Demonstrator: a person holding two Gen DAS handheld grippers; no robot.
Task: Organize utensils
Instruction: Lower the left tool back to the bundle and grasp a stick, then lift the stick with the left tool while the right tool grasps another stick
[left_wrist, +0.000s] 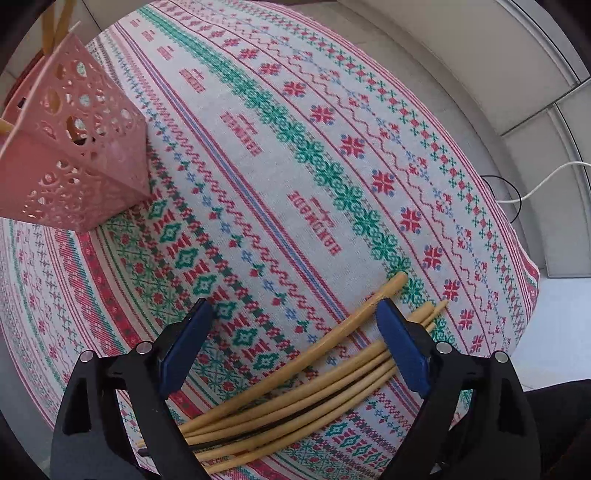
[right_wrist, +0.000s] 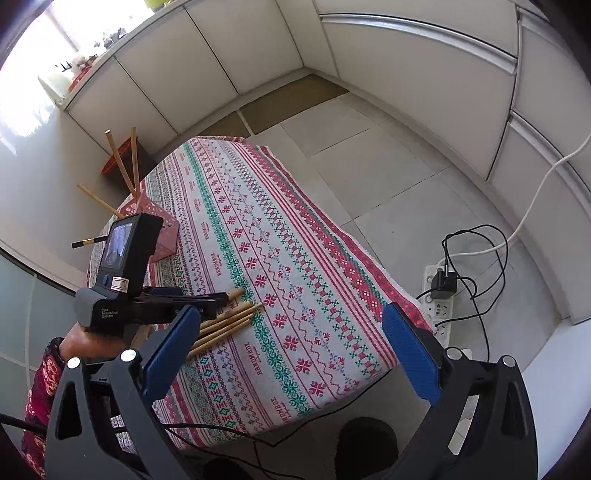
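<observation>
Several bamboo chopsticks (left_wrist: 332, 373) lie in a loose bundle on the patterned tablecloth (left_wrist: 258, 166). My left gripper (left_wrist: 293, 306) points down over them, its blue pads wide apart, with the bundle on the cloth between the jaws and running under the right finger. No pad presses on a stick. A pink perforated holder (left_wrist: 74, 155) stands at the upper left with a few chopsticks in it. In the right wrist view the same chopsticks (right_wrist: 229, 321) and holder (right_wrist: 162, 229) show beside the left gripper (right_wrist: 207, 299). My right gripper (right_wrist: 291, 314) hangs open and empty above the table.
A hand in a patterned sleeve (right_wrist: 40, 387) holds the left gripper. The table's edge drops to a tiled floor on the right, where a power strip (right_wrist: 439, 306) and black cables (right_wrist: 476, 258) lie. White cabinets (right_wrist: 406, 74) line the back.
</observation>
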